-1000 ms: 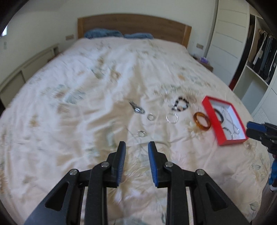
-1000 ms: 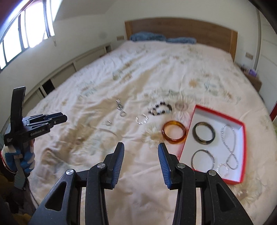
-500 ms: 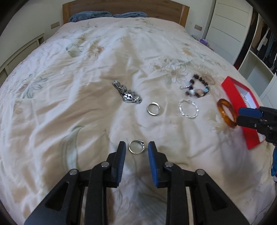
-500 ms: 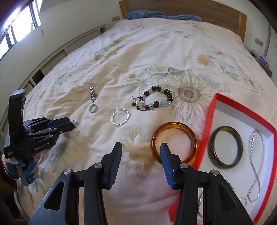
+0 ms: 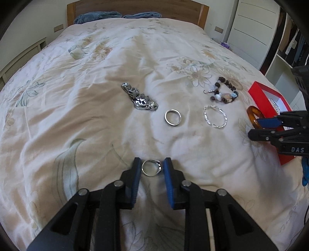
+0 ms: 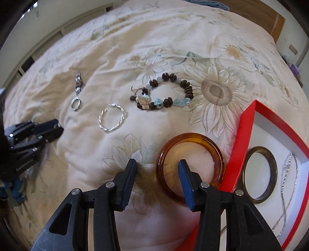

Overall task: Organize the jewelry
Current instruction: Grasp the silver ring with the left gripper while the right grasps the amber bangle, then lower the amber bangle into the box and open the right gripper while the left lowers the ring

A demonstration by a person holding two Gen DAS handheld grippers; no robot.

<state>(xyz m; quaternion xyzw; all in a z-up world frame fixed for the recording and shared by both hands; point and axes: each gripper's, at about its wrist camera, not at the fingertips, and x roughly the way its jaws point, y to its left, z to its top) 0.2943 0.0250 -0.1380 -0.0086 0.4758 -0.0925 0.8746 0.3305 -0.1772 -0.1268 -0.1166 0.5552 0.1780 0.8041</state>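
A small silver ring (image 5: 158, 166) with a setting lies on the floral bedspread between the blue pads of my left gripper (image 5: 152, 165). Its jaws are closing, and a thin gap still shows on each side of the ring. My right gripper (image 6: 157, 166) stands open low over an amber bangle (image 6: 193, 136). One finger is inside the hoop and the other outside its left rim, with neither touching it. The red box (image 6: 243, 139) beside the bangle holds a dark bangle (image 6: 274, 170) and a silver chain (image 6: 287, 170).
Farther up the bed lie a beaded bracelet (image 6: 166, 76), a twisted silver bracelet (image 6: 121, 115), a plain silver ring (image 5: 166, 117) and a chunky silver watch-like piece (image 5: 142, 100). A wooden headboard (image 5: 135, 7) stands at the far end and wardrobes on the right.
Both grippers have sunk toward the bedspread. The left one came down around the small ring and its jaws narrowed. The right one moved over the amber bangle's left rim.
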